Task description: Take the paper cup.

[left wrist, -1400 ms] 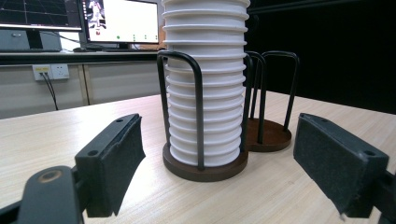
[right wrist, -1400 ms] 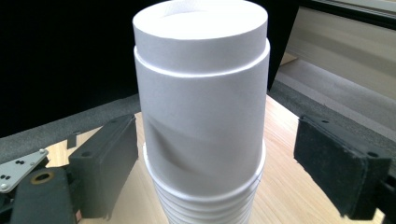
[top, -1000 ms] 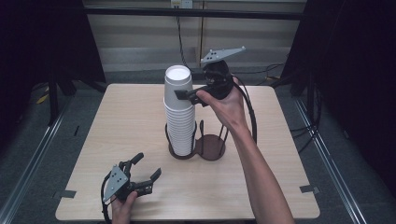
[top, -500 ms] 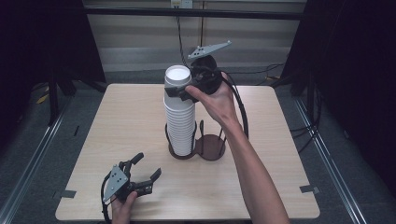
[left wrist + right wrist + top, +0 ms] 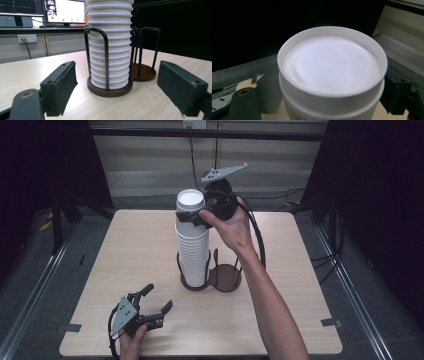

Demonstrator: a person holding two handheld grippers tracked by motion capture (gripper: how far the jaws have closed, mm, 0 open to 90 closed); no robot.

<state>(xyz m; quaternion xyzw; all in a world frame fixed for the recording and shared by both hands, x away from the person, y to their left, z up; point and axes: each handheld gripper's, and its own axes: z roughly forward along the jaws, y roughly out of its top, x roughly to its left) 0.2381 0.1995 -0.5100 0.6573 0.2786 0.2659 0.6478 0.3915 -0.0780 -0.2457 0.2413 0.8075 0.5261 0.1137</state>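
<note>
Step in hand: removing the top cup [image 5: 190,202] from the cup stack [image 5: 193,250] in the wire holder [image 5: 210,277] at worktop [image 5: 125,250] centre. Right gripper [image 5: 192,217] fingers clamp it. Left gripper [image 5: 155,306] fingers stand wide, empty, near the front-left corner. Next: lift straight upward, leaving the cup below.

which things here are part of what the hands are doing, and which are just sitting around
In use: top cup, cup stack, stack holder, right gripper around the top cup.
Sitting around: empty holder ring, left gripper down on the table, monitors.
</note>
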